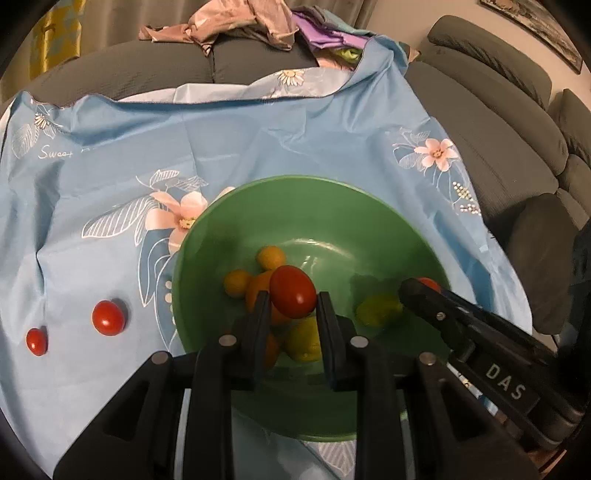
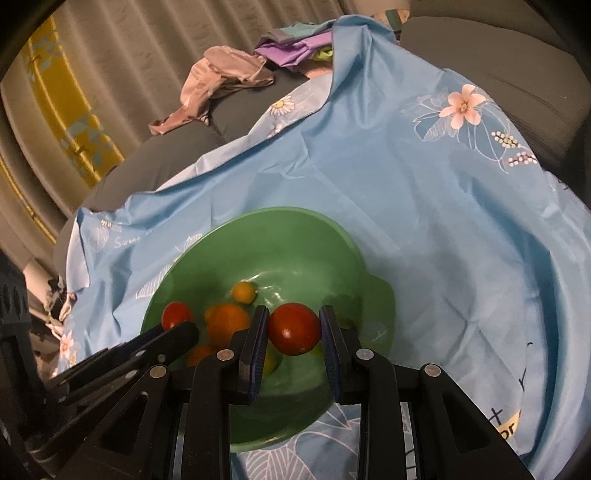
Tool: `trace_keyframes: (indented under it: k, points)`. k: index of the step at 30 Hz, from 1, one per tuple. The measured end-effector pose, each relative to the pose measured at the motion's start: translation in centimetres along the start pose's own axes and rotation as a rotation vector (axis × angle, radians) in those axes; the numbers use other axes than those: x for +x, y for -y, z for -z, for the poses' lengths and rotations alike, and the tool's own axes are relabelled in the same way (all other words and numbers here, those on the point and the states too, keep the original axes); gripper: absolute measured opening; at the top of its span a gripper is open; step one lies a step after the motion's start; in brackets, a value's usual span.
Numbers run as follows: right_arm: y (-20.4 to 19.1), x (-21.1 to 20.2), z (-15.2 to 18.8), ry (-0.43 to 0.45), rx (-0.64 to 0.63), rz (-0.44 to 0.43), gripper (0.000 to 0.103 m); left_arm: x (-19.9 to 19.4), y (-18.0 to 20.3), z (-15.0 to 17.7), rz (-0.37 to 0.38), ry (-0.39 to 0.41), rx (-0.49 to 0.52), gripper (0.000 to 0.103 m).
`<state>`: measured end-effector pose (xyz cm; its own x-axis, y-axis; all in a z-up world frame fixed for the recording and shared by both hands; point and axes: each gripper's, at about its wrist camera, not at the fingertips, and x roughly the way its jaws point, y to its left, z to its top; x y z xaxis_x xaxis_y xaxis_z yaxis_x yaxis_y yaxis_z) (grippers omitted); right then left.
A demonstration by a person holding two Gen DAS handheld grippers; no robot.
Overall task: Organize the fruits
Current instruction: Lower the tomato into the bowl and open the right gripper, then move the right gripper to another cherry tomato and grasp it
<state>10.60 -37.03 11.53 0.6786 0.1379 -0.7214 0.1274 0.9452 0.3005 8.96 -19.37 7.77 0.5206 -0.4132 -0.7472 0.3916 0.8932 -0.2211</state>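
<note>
A green bowl [image 1: 332,206] sits on a blue flowered cloth and holds several yellow and orange small fruits [image 1: 271,257]. My left gripper [image 1: 293,299] is shut on a red tomato [image 1: 293,291] and holds it above the bowl. My right gripper [image 2: 294,325] is shut on another red tomato [image 2: 293,328], also over the bowl [image 2: 288,229]. The right gripper enters the left wrist view from the right [image 1: 424,291]. The left gripper shows in the right wrist view at lower left [image 2: 177,332]. Two red tomatoes [image 1: 108,317] [image 1: 37,341] lie on the cloth left of the bowl.
The blue cloth [image 1: 258,129] covers a grey sofa [image 1: 498,122]. A heap of crumpled clothes [image 1: 240,22] lies at the back. Curtains [image 2: 74,92] hang behind.
</note>
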Motion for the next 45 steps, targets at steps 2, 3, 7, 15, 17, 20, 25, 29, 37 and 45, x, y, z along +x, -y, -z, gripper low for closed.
trace_keyframes:
  k: [2, 3, 7, 15, 17, 20, 25, 29, 37, 45]
  points:
    - [-0.2, 0.1, 0.0, 0.0, -0.009, 0.004, 0.03, 0.3, -0.1, 0.1, -0.021, -0.006, 0.013, 0.024]
    - [-0.2, 0.2, 0.0, -0.003, -0.01, 0.005, 0.03, 0.5, -0.1, 0.1, -0.026, -0.011, 0.015, 0.024]
    - [-0.2, 0.4, 0.2, -0.016, -0.013, 0.021, 0.03, 0.4, -0.1, 0.2, -0.016, -0.006, 0.007, 0.025]
    - [-0.3, 0.6, 0.3, -0.019, -0.016, 0.028, 0.03, 0.9, 0.2, 0.6, -0.022, -0.025, 0.015, 0.025]
    - [-0.3, 0.6, 0.3, -0.018, -0.013, 0.029, 0.03, 0.9, 0.3, 0.6, -0.027, -0.027, 0.018, 0.025]
    - [-0.4, 0.7, 0.2, -0.004, -0.022, 0.039, 0.03, 0.6, 0.3, 0.6, -0.04, -0.034, 0.018, 0.027]
    - [-0.3, 0.4, 0.3, 0.002, -0.017, 0.007, 0.039, -1.8, -0.5, 1.0, -0.044, 0.012, -0.016, 0.05]
    - [-0.6, 0.0, 0.4, 0.015, -0.02, -0.019, 0.048, -4.9, -3.4, 1.9, -0.085, 0.069, -0.106, 0.059]
    - [-2.1, -0.3, 0.5, 0.035, -0.047, -0.036, 0.048, -10.4, -10.8, 4.0, -0.225, 0.173, -0.341, 0.07]
    - [-5.0, -0.3, 1.3, 0.05, -0.146, -0.054, 0.048, -9.3, -16.9, 4.3, -0.335, 0.149, -0.501, 0.07]
